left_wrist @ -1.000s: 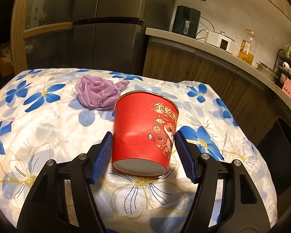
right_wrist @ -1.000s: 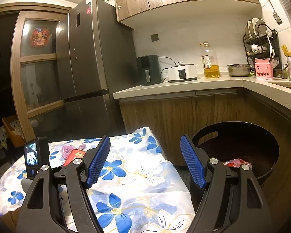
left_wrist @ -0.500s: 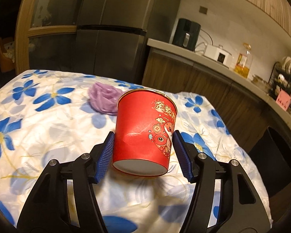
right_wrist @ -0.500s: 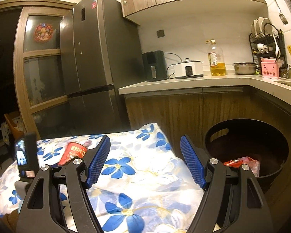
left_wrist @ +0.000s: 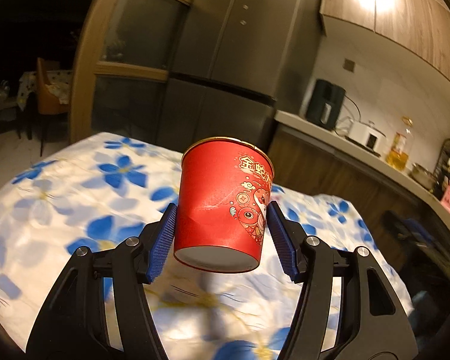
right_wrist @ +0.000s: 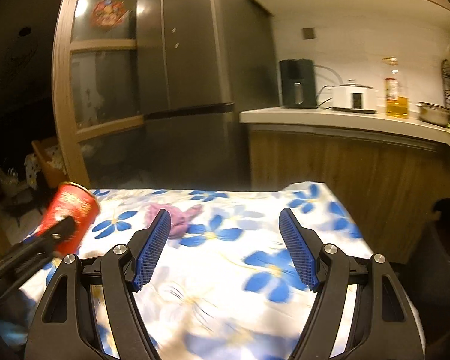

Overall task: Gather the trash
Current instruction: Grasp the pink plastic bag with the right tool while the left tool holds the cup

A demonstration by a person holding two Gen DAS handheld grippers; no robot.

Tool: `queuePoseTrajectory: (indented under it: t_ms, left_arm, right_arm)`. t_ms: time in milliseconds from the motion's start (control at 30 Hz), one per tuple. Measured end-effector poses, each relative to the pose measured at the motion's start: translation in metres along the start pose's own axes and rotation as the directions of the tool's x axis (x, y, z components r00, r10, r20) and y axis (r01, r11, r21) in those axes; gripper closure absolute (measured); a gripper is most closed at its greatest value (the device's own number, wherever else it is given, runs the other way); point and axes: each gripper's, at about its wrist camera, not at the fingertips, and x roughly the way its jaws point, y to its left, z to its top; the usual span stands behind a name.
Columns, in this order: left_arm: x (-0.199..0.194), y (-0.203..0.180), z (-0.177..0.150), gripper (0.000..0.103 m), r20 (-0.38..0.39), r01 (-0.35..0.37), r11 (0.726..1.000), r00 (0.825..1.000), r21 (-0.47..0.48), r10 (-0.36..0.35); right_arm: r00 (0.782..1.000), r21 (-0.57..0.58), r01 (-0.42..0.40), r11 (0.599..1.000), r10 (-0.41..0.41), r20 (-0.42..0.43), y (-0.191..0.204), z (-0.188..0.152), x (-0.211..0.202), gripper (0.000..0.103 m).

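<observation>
Where counter (right_wrist: 330,117) meets fridge (right_wrist: 192,69), floral tablecloth (right_wrist: 225,270) spreads.

Home kitchen: fridge (right_wrist: 192,69), counter (right_wrist: 330,118), wall cabinets (left_wrist: 384,6).

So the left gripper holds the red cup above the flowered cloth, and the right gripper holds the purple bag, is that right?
Not quite. The right gripper holds nothing: in the right wrist view its jaws stand open, and the purple bag lies on the flowered cloth beyond them. The left gripper does hold the red cup above the cloth.
</observation>
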Motion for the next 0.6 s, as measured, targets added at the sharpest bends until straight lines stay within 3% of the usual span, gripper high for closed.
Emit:
queuePoseTrajectory:
  t_ms: [300, 600]
  left_arm:
    - [-0.012, 0.043, 0.016, 0.044, 0.046, -0.02, 0.998, 0.999, -0.061, 0.023]
    - [-0.007, 0.053, 0.014, 0.043, 0.04, 0.003, 0.998, 0.999, -0.068, -0.001]
  right_arm:
    - [0.997, -0.052, -0.013, 0.999, 0.008, -0.081, 0.055, -0.001, 0.086, 0.03]
    - [0.984, -0.024, 0.0, 1.0, -0.004, -0.18, 0.064, -0.001, 0.139, 0.033]
